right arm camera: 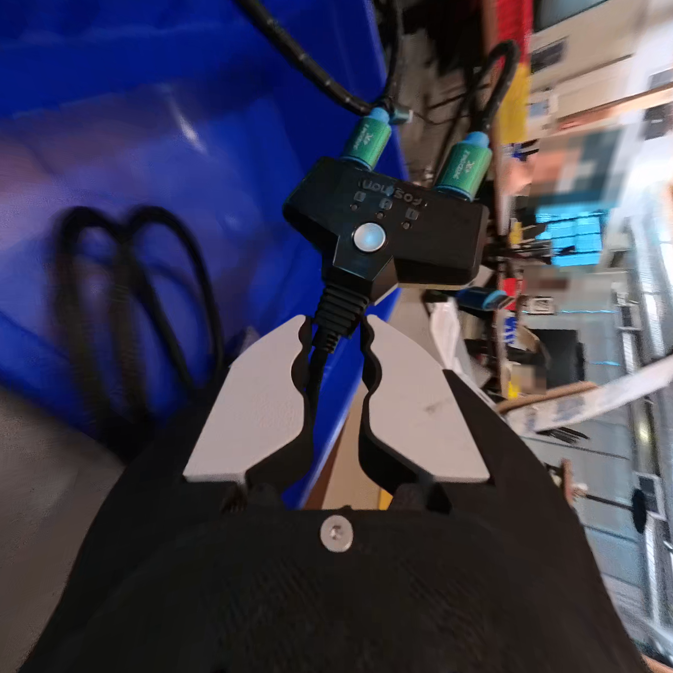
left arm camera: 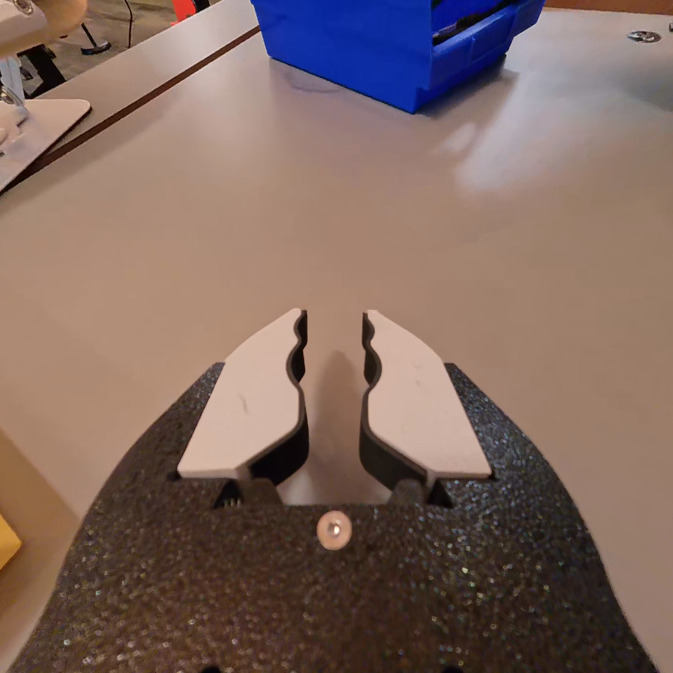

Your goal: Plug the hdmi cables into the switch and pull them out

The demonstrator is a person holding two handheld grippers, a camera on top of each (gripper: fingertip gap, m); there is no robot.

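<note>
My right gripper (right arm camera: 335, 320) is shut on the ribbed cable tail (right arm camera: 337, 309) of the black HDMI switch (right arm camera: 386, 233) and holds it in the air beside the blue bin (right arm camera: 145, 145). Two green-and-blue HDMI plugs (right arm camera: 366, 140) (right arm camera: 460, 169) sit in the switch's far ports, and their black cables run up out of view. A third blue plug (right arm camera: 484, 296) hangs loose beyond the switch. My left gripper (left arm camera: 334, 313) is open and empty over the bare grey table (left arm camera: 255, 218), well short of the blue bin (left arm camera: 382, 47).
A coiled black cable (right arm camera: 134, 309) lies in the blue bin. A white flat base (left arm camera: 40, 127) stands on the neighbouring table at left. A yellow object (left arm camera: 7, 542) is at the lower left edge. A metal grommet (left arm camera: 642, 35) sits at the table's far right.
</note>
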